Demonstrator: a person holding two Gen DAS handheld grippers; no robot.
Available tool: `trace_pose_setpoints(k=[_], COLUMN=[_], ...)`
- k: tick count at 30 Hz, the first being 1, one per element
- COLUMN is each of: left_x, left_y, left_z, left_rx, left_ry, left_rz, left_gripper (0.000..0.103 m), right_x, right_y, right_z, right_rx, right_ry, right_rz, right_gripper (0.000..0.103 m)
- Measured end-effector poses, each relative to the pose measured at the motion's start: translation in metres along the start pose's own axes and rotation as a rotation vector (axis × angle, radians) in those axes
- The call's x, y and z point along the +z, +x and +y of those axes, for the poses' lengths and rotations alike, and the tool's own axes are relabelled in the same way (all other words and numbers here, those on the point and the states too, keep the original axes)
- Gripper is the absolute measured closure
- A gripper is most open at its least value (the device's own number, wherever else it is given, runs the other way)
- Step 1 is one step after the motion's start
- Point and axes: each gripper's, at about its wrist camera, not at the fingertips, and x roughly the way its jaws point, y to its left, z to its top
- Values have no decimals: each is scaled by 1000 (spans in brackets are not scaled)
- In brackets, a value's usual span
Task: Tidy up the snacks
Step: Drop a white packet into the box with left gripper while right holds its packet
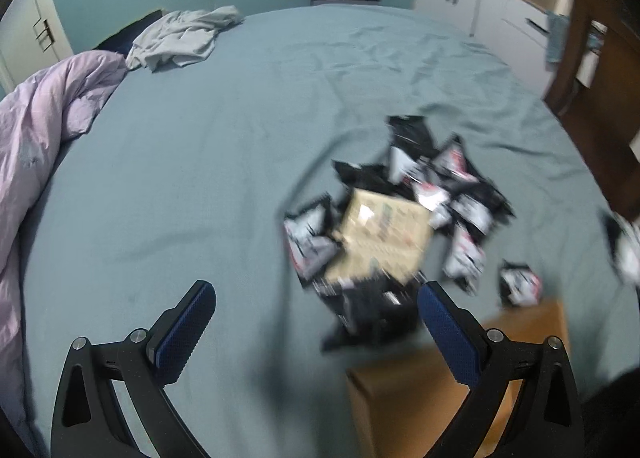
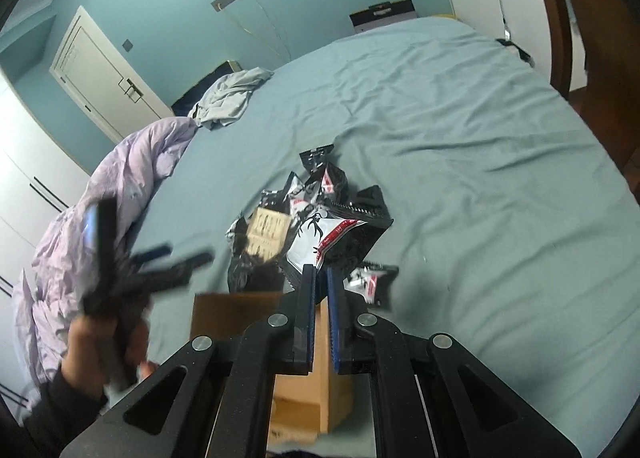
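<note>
Bed (image 2: 460,129) — teal cover, fills both views and carries everything.

Lilac duvet (image 2: 100,201) — bunched along the bed's edge at 9 o'clock in the right wrist view; a grey garment (image 2: 232,97) lies crumpled beyond it at 11 o'clock.

Cardboard box (image 2: 236,314) — brown, open, nearest the cameras at 6 o'clock, just below the snack heap.

Snack packets (image 2: 332,217) — black-and-white foil pouches in a loose heap at mid-bed, around a tan card packet (image 2: 266,236). One small pouch (image 2: 370,282) lies apart at the heap's 4 o'clock. None appears to be in the box yet, though its inside is barely visible.

Right gripper (image 2: 319,290) — fingers pressed together; a large white-and-black pouch (image 2: 320,246) meets the tips, though whether its edge is actually pinched cannot be told.

Left gripper (image 1: 316,334) — fingers spread wide, nothing between them, over the bed at the heap's 7 o'clock; a hand (image 2: 100,346) holds it, blurred.

Risks, as judged: if held, the pouch is caught by an edge only, so slippery foil may slide out on the way to the box. The soft cover lets the light box shift or tip when nudged. Overlapping pouches may drag along with a lifted one.
</note>
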Motion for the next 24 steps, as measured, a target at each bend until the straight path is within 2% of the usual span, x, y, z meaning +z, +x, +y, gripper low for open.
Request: trace_pose_setpoints(k=[3, 6, 9, 11, 14, 15, 16, 21, 24], left_x=[18, 27, 28, 25, 22, 21, 20, 12, 9], left_y=[28, 55, 79, 90, 98, 97, 96, 87, 67], left_z=[10, 12, 12, 15, 23, 25, 27, 37, 37], left_rx=[27, 43, 41, 4, -97, -109, -107, -136, -116], left_ry=[-33, -34, -23, -40, -90, -104, -116, -149, -145], left_rz=[28, 63, 124, 150, 170, 165, 158, 125, 82], left_gripper=[0, 1, 18, 22, 40, 50, 67, 71, 72], right_x=[-14, -26, -31, -30, -24, -24, -23, -23, -27], right_y=[-7, -10, -5, 0, 9, 11, 14, 15, 13], right_z=[7, 12, 16, 21, 22, 21, 23, 31, 36], right_rx=[10, 64, 85, 69, 76, 67, 57, 43, 27], right_ry=[-16, -16, -38, -68, -61, -61, -63, -81, -103], right_rz=[-6, 9, 30, 35, 51, 53, 54, 41, 36], right_gripper=[99, 99, 99, 99, 99, 99, 99, 99, 99])
